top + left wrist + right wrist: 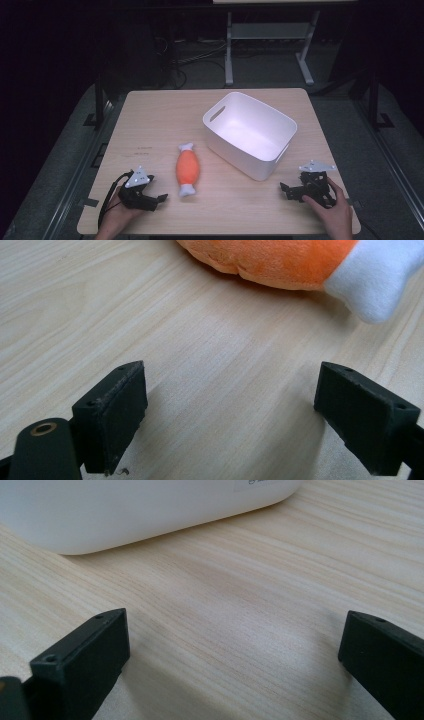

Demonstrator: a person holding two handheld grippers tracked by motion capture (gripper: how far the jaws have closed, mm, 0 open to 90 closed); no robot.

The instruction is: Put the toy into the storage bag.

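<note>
Two grippers low on the wooden table [150, 125], both unclenched and empty | left gripper [161, 199] near the orange plush toy [188, 168], apart from it; its own view adds fleece texture and the white bone-shaped end [380, 277] | right gripper [286, 190] near the white bin [248, 132]; its view adds a label on the wall [257, 485], unreadable | high view shows the bin's handle cutout [217, 114]

Left gripper [161, 198] and right gripper [284, 189] both rest low, fingers [111, 412] apparently spread wide.
</note>
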